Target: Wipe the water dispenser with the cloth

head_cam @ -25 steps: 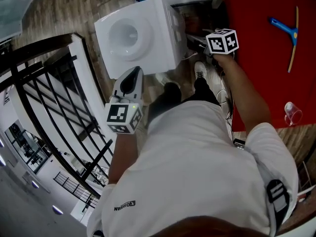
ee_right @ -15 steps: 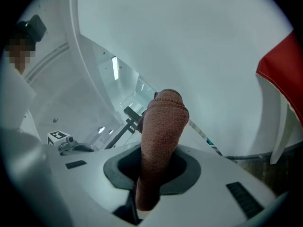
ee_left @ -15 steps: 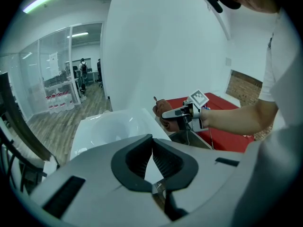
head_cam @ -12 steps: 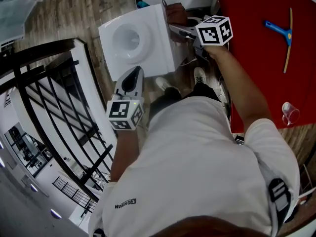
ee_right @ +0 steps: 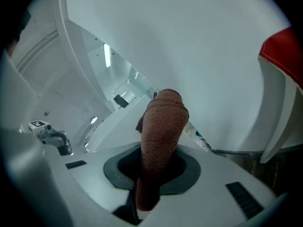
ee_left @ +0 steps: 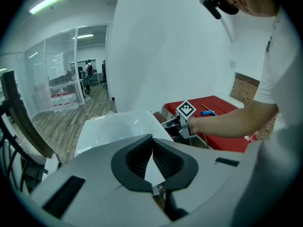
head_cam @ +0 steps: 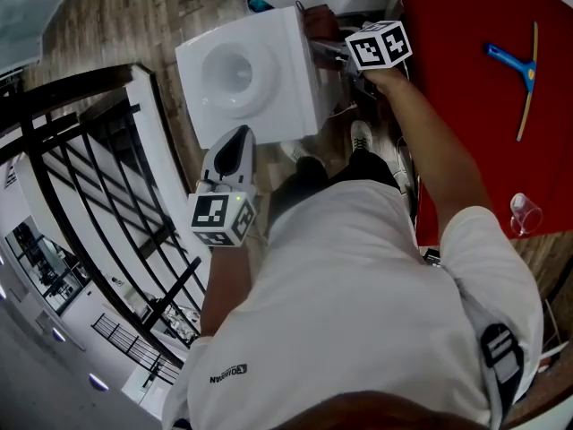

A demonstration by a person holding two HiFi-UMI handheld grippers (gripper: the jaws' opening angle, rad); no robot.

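My right gripper (ee_right: 158, 167) has its jaws pinched tight on the brown cloth (ee_right: 161, 136), which stands up out of them as a thick folded roll. In the head view that gripper (head_cam: 329, 54) sits at the upper centre of the frame. The cloth (head_cam: 315, 21) shows as a dark brown patch at the upper right edge of the white water dispenser (head_cam: 242, 70). I cannot tell whether the cloth presses on the side panel or just hangs beside it.

My left gripper (ee_left: 152, 148) has its fingers pressed together at the tips, with nothing between them. It hovers at the near side of the dispenser (ee_left: 113, 126), whose round recessed top fills the middle of the left gripper view. In the head view the left gripper (head_cam: 237, 141) is left of centre, just below the dispenser's lower edge and pointing up toward it.

A red table (head_cam: 466, 88) fills the upper right of the head view. A blue-handled squeegee (head_cam: 517, 59) lies on it, and a clear cup (head_cam: 524, 209) lies on its side lower down. Black railing (head_cam: 81, 168) runs down the left side.
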